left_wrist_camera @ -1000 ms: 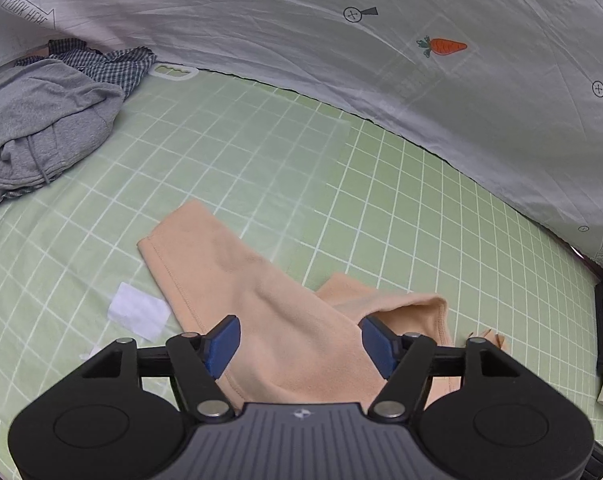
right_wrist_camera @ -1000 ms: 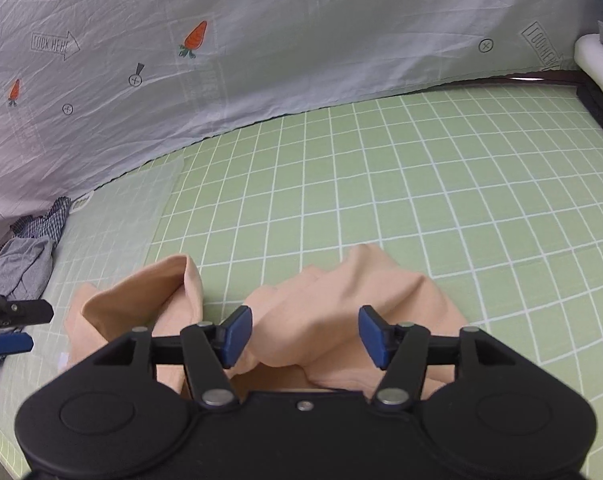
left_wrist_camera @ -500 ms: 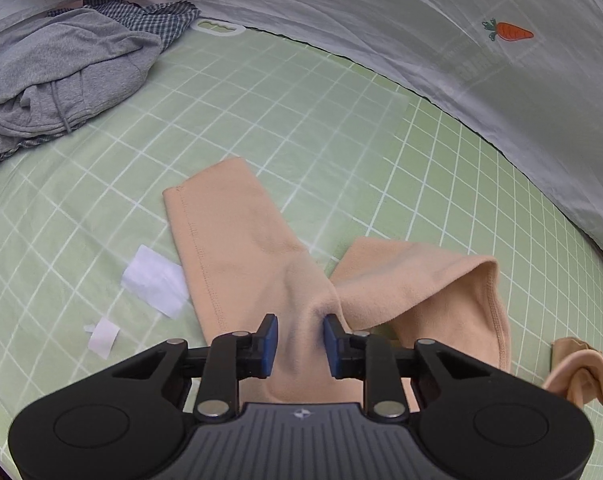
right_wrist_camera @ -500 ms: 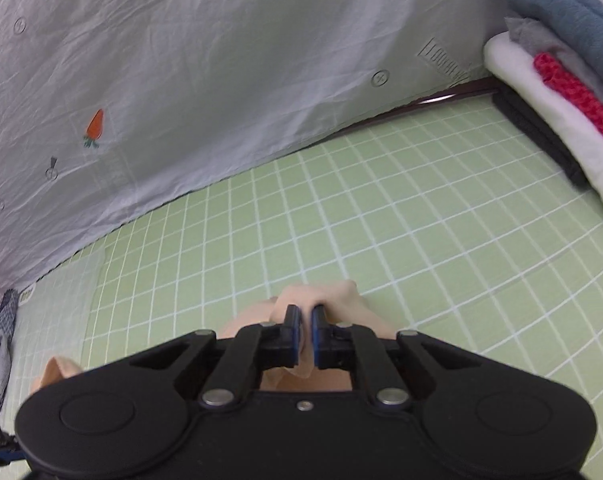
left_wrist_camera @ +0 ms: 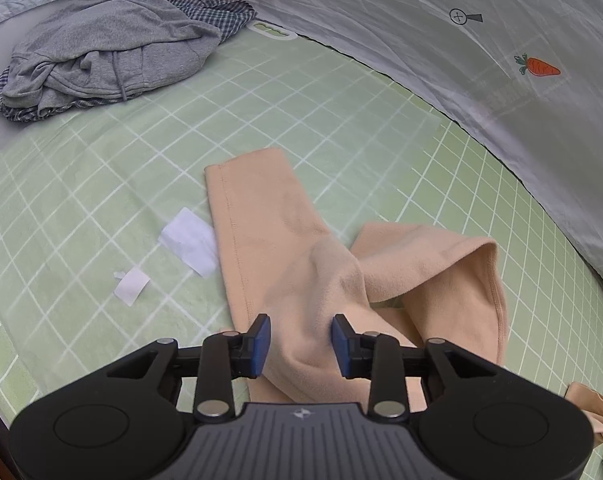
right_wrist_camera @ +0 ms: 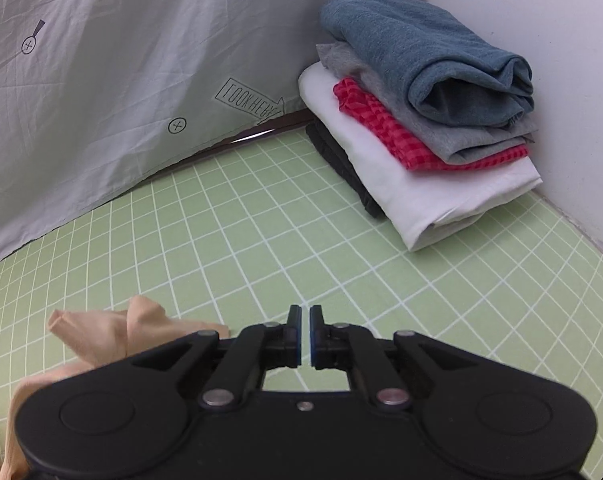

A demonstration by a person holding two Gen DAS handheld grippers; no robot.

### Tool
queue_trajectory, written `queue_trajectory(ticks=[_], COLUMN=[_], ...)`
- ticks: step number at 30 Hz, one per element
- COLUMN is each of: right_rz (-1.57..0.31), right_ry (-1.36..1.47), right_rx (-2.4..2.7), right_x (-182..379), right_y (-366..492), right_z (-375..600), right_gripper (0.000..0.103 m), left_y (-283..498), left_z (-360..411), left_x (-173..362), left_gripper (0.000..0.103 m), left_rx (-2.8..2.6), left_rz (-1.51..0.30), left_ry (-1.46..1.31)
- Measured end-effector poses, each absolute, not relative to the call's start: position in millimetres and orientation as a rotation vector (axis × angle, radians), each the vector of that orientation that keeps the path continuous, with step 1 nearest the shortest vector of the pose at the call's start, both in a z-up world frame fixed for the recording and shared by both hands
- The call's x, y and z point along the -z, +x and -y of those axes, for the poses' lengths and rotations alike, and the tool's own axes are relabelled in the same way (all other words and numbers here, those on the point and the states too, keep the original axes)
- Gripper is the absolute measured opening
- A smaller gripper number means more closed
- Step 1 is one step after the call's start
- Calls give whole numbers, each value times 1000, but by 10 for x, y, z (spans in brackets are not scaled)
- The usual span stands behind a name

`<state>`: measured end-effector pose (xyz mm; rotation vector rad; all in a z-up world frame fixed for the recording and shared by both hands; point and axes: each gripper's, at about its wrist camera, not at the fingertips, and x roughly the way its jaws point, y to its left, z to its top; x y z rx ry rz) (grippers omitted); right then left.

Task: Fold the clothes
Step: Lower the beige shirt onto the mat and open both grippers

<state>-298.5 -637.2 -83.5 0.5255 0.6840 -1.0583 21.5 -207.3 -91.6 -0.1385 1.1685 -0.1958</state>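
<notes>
A peach fleece garment (left_wrist_camera: 285, 248) lies crumpled on the green checked mat (left_wrist_camera: 101, 200), one leg stretched away, another folded over at the right. My left gripper (left_wrist_camera: 300, 342) is partly open, its blue pads on either side of a raised ridge of the cloth. My right gripper (right_wrist_camera: 304, 336) has its jaws nearly together with a narrow empty gap between them. A bunched end of the peach garment (right_wrist_camera: 113, 332) lies to its left, running under the gripper body.
A grey hoodie on a checked shirt (left_wrist_camera: 101, 52) is heaped at the far left. Two white paper scraps (left_wrist_camera: 189, 246) lie beside the garment. A stack of folded clothes (right_wrist_camera: 421, 108) stands in the right corner against the wall. A grey printed sheet (right_wrist_camera: 101, 80) hangs behind.
My left gripper, nearly shut on the cloth half a second ago, has opened partway. My right gripper stayed nearly shut and swung right toward the folded stack, with the peach cloth now left of it.
</notes>
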Motion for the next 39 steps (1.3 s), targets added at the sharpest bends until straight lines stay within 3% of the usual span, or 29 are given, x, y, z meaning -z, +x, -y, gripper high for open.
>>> queue_trajectory(ticks=[5,7,14,18,21,25,29,30,32,33,34,39], right_rz=[-676,-663,-671,-730,-778,-840,-913,-931,-953,-953,-942,-812], right_ry=[531,507,450,471,497,514,550,559,567,565,538,526], right_rx=[934,866,584,403,305,130,-26,-65,-114,-117,-89,146], right_x=[840,792,765,883,1000,1168,1374,1426,1513,1546,1546,1418], right_y=[-2734,-2560,-1855,-1387,-1131,-863,-630,-571,-476,-445,-427,-507], right_z=[6113,6003,5677,5486,5379,5144,4969,4928,4872,4862,4876,5522], right_gripper=[17,32,41,44,45,58,60,59,33,6,6,5], left_y=[97,71,98,150,187,244,307,318,316,314,312,361], left_z=[1945,1898,1856,1914,1976,2018,2018,2023,2034,2037,2029,1940], left_x=[890,894,973,1022,1084,1199,1276,1288,1286,1278,1264,1165], left_gripper=[42,49,54,62,62,62,59,53,43,32,24,14], left_rx=[199,196,233,263,274,264,240,235,232,230,223,202], left_rz=[-1181,-1187,-1228,-1242,-1263,-1290,-1307,-1311,-1306,-1301,-1294,-1235], left_ry=[-194,-218,-307,-336,-335,-341,-335,-326,-302,-289,-278,-256])
